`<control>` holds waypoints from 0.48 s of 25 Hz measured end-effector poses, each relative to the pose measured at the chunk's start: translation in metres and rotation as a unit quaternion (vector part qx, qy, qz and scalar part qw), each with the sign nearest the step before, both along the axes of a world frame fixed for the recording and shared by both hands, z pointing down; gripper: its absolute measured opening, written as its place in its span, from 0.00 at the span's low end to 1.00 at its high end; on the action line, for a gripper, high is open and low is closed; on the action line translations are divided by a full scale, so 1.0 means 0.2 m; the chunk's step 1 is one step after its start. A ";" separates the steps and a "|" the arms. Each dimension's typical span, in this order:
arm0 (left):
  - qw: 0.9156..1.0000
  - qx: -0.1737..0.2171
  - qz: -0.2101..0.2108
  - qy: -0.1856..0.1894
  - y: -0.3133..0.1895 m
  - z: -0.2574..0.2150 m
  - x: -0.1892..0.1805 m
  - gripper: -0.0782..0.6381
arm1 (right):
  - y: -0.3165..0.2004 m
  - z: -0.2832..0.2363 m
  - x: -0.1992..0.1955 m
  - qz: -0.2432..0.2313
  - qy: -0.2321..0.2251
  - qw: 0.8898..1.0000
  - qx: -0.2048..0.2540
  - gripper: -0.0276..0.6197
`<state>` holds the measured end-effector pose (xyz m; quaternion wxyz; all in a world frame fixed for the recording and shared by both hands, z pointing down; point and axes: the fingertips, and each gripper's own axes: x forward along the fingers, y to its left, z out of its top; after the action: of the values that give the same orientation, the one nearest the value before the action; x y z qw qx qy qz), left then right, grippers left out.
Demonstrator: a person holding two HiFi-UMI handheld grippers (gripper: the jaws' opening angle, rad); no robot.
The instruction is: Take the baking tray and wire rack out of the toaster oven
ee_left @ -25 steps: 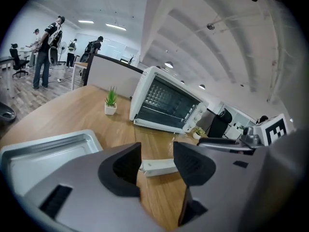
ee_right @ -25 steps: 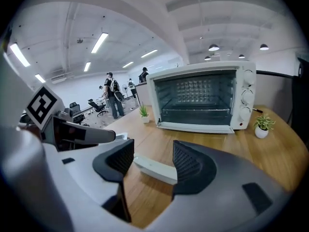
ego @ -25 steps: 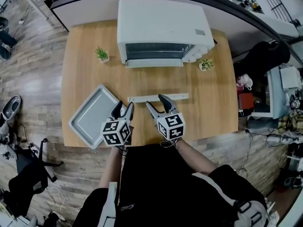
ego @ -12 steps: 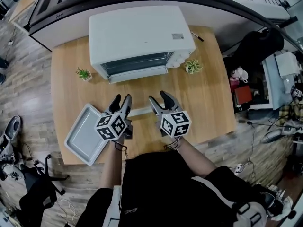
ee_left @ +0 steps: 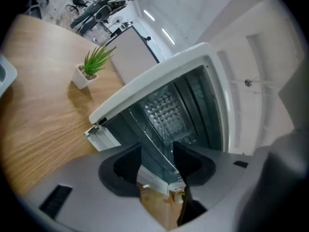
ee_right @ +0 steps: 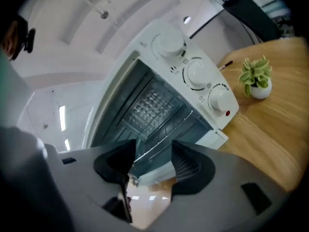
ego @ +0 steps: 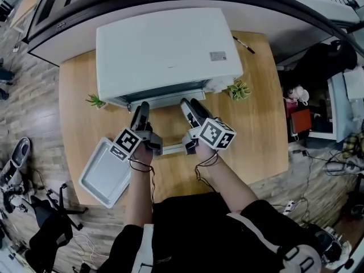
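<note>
Two plants (ego: 94, 100) (ego: 239, 89), one tray (ego: 106, 173), one oven (ego: 165, 50)

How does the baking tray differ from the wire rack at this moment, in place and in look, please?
The baking tray lies out on the table, at its front left corner; the wire rack sits inside the open toaster oven. The baking tray is a solid grey pan with a raised rim; the wire rack is made of thin wires. Both lie flat.

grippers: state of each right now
left gripper: open, empty
right gripper: open, jaws have just been closing slightly, nothing between them
</note>
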<state>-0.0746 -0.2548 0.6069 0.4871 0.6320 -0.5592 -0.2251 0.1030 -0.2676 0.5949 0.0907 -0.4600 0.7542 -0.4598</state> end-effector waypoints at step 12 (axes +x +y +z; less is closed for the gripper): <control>0.995 -0.006 -0.066 0.076 -0.26 0.16 -0.07 0.41 | -0.37 0.21 -0.09 0.042 -0.115 0.990 -0.062 0.42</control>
<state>-0.0877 -0.3074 0.6388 0.5162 0.5720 -0.5619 -0.3010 0.0856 -0.3412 0.6362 0.1680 -0.4400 0.6887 -0.5512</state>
